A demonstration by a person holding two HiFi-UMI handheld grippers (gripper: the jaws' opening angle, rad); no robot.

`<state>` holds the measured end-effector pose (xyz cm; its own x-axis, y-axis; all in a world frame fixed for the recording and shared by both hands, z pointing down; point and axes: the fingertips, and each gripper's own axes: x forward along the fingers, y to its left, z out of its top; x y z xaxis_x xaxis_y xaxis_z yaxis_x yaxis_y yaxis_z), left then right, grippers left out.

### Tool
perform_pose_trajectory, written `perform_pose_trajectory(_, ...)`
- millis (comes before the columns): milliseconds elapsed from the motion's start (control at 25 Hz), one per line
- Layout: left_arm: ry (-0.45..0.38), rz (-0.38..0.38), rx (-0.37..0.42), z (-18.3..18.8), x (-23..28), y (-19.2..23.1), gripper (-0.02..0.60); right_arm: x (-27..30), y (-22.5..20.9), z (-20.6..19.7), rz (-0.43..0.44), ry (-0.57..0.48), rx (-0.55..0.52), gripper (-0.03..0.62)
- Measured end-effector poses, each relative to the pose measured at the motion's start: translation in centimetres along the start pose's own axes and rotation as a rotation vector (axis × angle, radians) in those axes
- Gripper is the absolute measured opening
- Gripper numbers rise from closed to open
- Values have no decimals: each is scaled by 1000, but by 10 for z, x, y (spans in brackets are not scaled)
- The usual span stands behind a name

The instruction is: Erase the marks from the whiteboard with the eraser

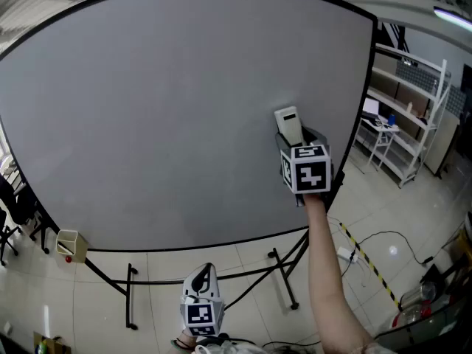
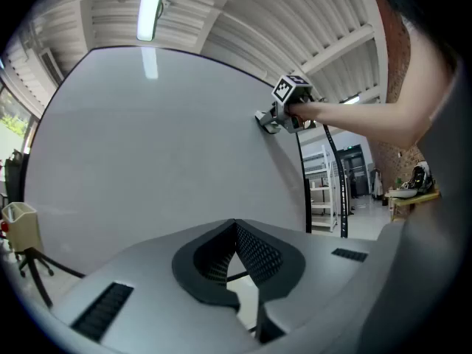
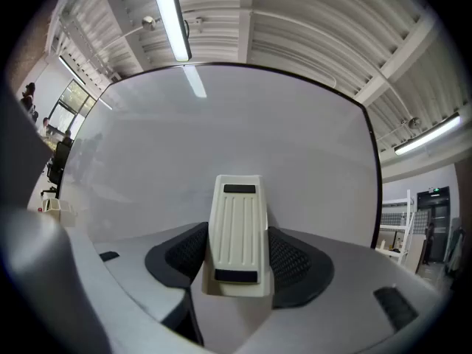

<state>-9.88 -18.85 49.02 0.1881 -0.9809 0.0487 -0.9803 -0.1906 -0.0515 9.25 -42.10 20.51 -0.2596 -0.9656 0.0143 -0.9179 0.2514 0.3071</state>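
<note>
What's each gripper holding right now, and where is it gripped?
The right gripper holds the eraser by its long sides, near its rear end; the left gripper is shut, empty.

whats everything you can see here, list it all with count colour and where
whiteboard: one, pale grey with black rim, fills the middle; no marks visible
stand: one, black, under the whiteboard
eraser: one, cream, against the board's right part
box: one, beige, at the board's lower left corner
shelf rack: one, white, far right
striped tape: one strip, yellow and black, on the floor at right
arm: one, bare, reaching up to the board
left claw: grey, low, shut and empty
right claw: grey, shut on the eraser
</note>
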Motion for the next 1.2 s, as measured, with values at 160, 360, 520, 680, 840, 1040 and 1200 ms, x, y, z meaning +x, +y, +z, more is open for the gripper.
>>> perform_pose_trajectory(160, -3, 5, -20, -1, 22, 18, 2, 20, 33, -30, 30, 99, -10, 268)
perform_pose_trajectory(360, 50, -2, -85, -19, 40, 33, 2, 24, 75, -103, 52, 231, -92, 268)
perform_pose_trajectory(520, 47, -6, -96, -18, 52, 32, 2, 25, 24, -36, -40, 139, -88, 267)
perform_pose_trajectory(680, 53, -10, -107, -19, 53, 22, 2, 24, 1, -23, -55, 136, 0, 268)
perform_pose_trajectory(840, 65, -7, -113, -22, 52, 14, 2, 24, 73, -105, 80, 249, -59, 268)
perform_pose_trajectory(1040, 89, 14, -114, -29, 46, 13, 2, 26, 42, -51, 36, 152, -90, 268)
perform_pose_trajectory(1200, 102, 30, -120, -32, 46, 11, 2, 23, -6, 43, -47, 48, -57, 268)
